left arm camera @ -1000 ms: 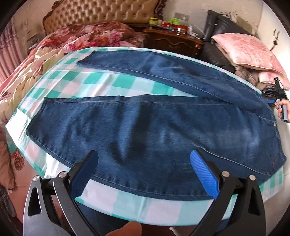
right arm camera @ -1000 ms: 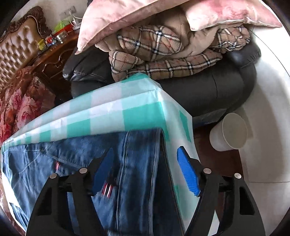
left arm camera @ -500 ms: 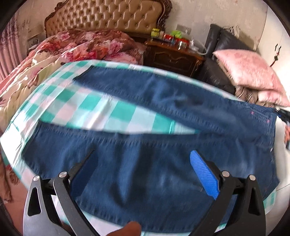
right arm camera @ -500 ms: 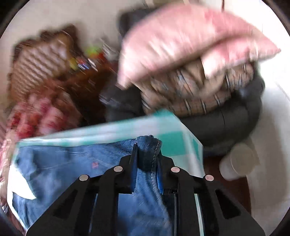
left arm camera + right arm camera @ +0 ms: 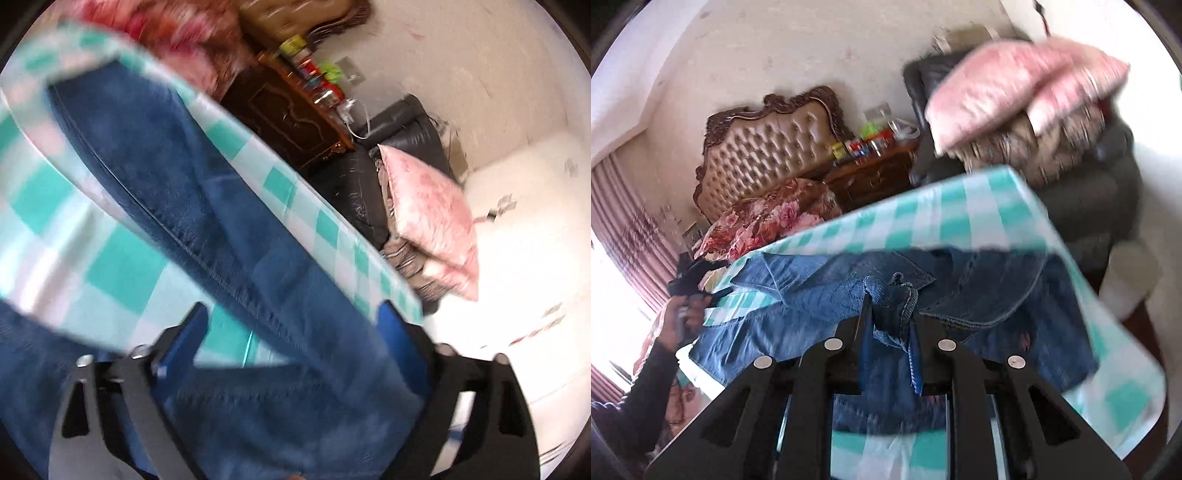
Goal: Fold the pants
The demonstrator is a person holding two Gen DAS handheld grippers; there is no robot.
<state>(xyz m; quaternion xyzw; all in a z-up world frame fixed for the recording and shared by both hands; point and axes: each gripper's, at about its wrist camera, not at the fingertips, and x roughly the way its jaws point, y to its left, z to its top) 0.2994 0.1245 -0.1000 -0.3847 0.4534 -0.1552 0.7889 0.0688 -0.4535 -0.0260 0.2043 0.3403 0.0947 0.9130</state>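
Two tools: right tool (image 5: 889, 328) pinching jeans (image 5: 820, 295); left tool (image 5: 291, 332) spread; pink pillow (image 5: 432, 214) beyond.

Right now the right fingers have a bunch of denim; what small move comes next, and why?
Probably carry the right gripper, shut on the jeans waistband, a little across toward the far leg. The legs lie apart on the checked cloth, so they are not yet stacked. The left gripper is open over denim, gripping nothing.
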